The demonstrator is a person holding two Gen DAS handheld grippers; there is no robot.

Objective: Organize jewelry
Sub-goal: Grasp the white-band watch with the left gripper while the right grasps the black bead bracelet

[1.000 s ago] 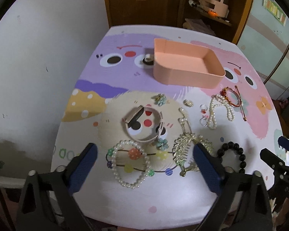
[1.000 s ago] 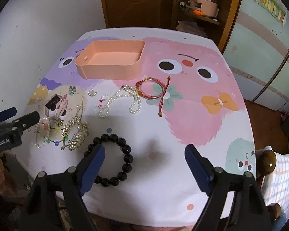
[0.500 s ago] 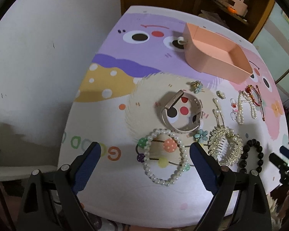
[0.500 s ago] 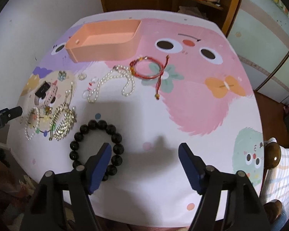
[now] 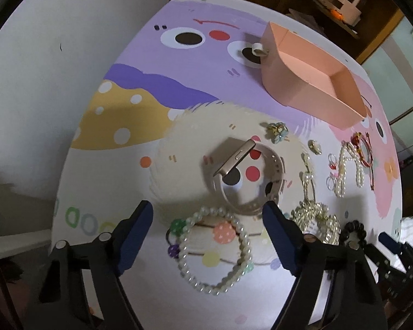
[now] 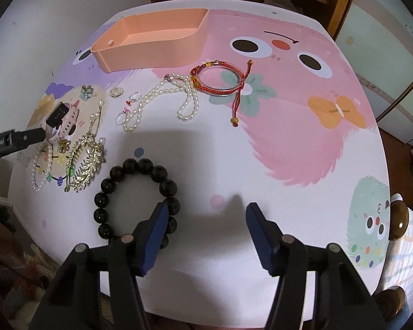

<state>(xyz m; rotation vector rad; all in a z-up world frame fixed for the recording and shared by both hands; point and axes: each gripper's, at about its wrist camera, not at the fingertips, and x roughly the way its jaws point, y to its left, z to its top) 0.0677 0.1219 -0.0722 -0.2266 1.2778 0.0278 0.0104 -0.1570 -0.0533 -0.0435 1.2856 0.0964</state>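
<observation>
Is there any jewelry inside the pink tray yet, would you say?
No, the pink tray shows only its bare floor; the jewelry lies on the table.

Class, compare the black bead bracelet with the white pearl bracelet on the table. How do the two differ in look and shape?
The black bracelet has few, large, dark glossy beads; the pearl bracelet has many small white ones. The black bracelet lies in a rounded loop; the pearl bracelet's loop is pulled to a point at one end. Both are closed bead loops lying flat on the table, outside the tray.
</observation>
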